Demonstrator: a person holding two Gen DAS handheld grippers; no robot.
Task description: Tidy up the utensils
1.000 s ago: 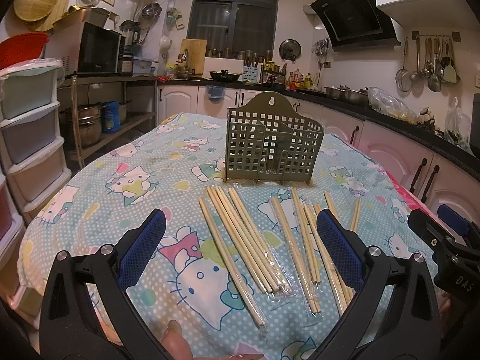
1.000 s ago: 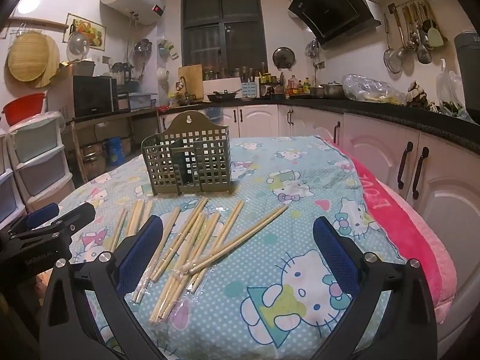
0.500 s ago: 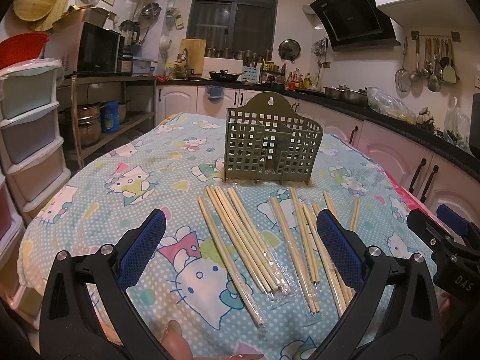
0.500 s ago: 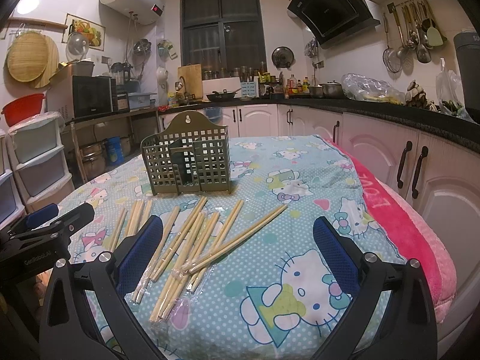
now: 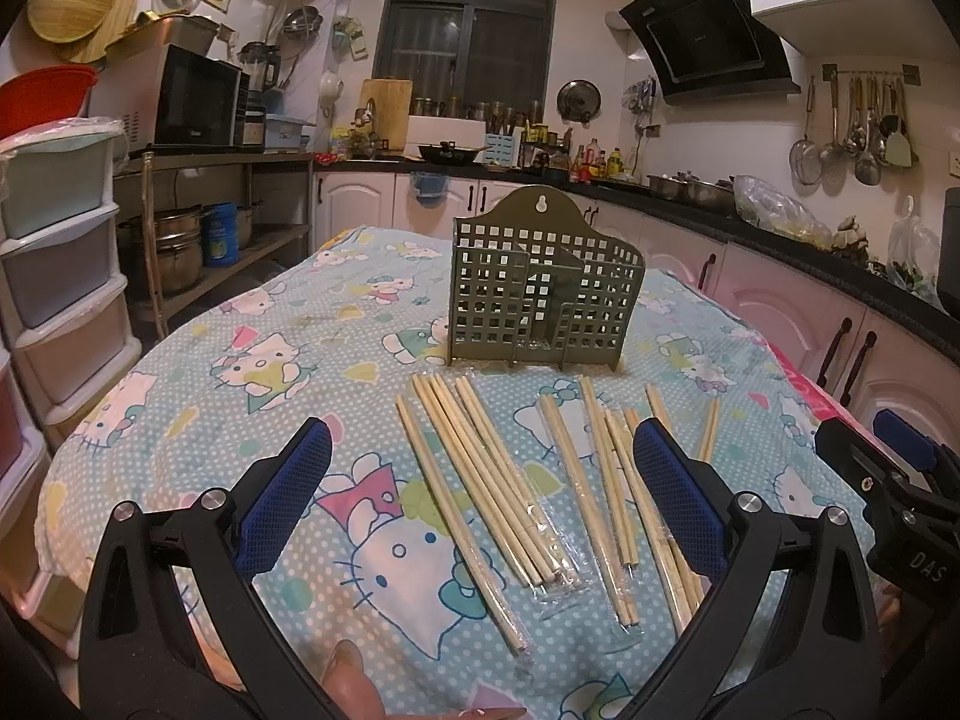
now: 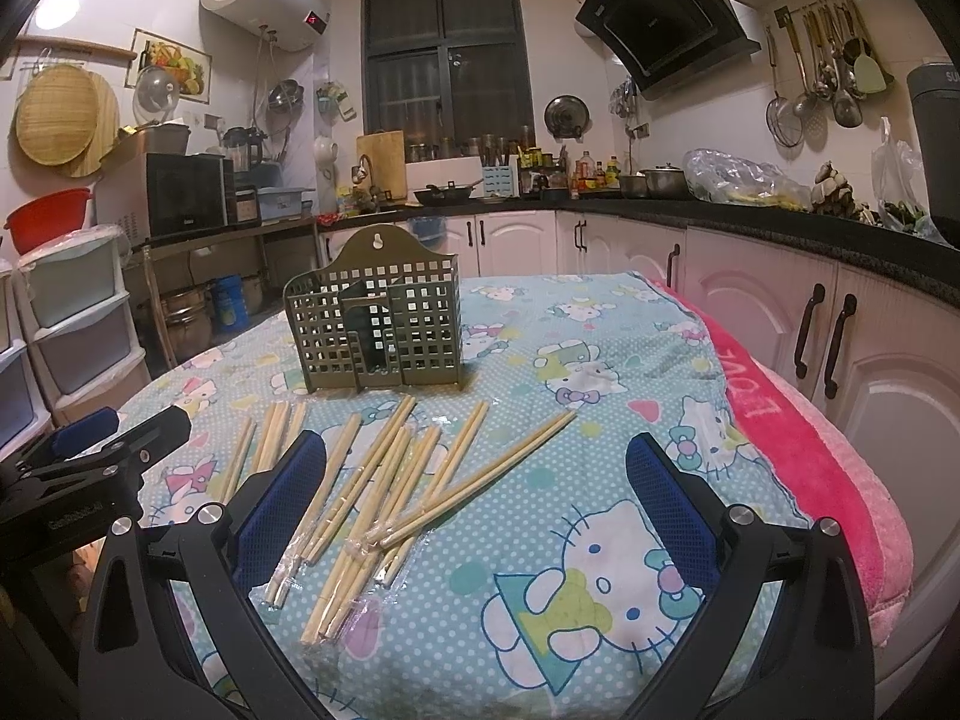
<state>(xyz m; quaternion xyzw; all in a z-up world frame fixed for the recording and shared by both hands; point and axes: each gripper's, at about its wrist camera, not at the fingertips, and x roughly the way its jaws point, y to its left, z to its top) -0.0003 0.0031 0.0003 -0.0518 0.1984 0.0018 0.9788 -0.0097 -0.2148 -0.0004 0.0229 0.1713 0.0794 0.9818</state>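
1. Both views are lit warmly and rather dimly by indoor light; a round glowing ceiling lamp (image 6: 57,11) is seen at the upper left of the right wrist view.
2. The dark-paned window (image 6: 447,54) gives no daylight.
3. Soft, faint shadows are cast under the olive-green perforated plastic holder (image 5: 543,288).
4. Strong fisheye bending and black vignetting are seen at the edges.
5. Distant countertop items appear slightly soft, perhaps from noise.

White letters "DAS" stand on the right hand-held gripper (image 5: 900,498) at the left camera's edge. The pink towel (image 6: 798,456) along the tabletop's side carries "LOVE". A dark canister (image 6: 936,138) shows "SU", cut off at the frame's edge.
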